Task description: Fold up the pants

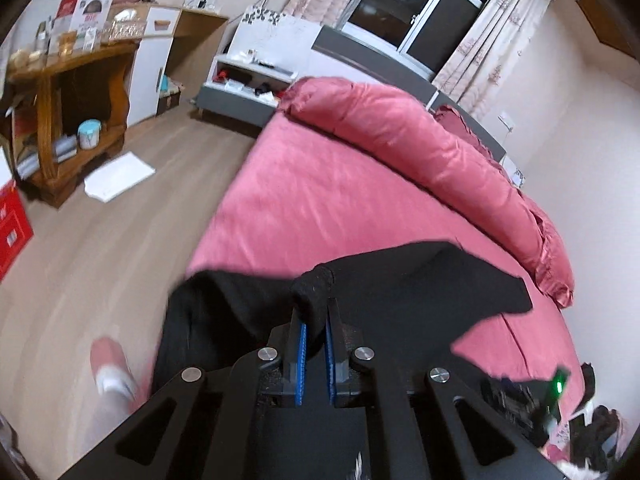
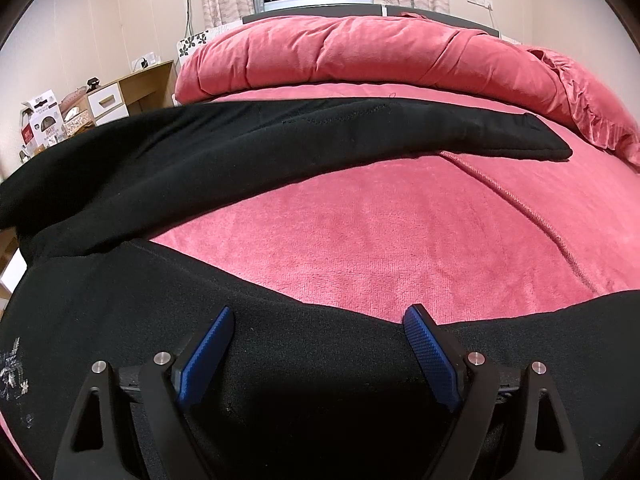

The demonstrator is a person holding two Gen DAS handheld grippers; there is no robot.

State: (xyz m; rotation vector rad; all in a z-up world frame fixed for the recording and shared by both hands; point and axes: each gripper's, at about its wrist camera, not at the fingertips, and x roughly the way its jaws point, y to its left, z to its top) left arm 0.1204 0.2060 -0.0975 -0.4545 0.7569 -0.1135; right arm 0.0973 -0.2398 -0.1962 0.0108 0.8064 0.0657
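Left wrist view: the left gripper (image 1: 316, 320) is closed tight on a bunch of black cloth, a part of the pants (image 1: 400, 280), and the fabric sticks out between the blue pads (image 1: 301, 360) toward 12 o'clock. From this pinch the pants spread to 9 o'clock, where they hang over the bed (image 1: 320, 184) edge, and to 3 o'clock, where a pointed end lies on the pink cover. I think the cloth is held like this so that one leg can be lifted and carried over the other. The rolled duvet (image 1: 420, 140) lies at 1 o'clock, away from the work. At 8 o'clock a foot in a pink slipper (image 1: 110, 364) stands on the wooden floor (image 1: 100, 260); the picture is blurred there.

Right wrist view: the right gripper (image 2: 318, 314) has its jaws wide apart and holds nothing. Black fabric of the pants (image 2: 280, 144) lies directly under it at 6 o'clock, and one long leg crosses the bed (image 2: 380, 232) from 9 o'clock to 2 o'clock. It looks ready to take the lower edge.

Only this view shows the whole leg lying flat, and a small white pattern (image 2: 12, 368) at 8 o'clock. Only the left view shows the floor, the wooden shelf (image 1: 72, 92) at 10 o'clock and the actual grip.
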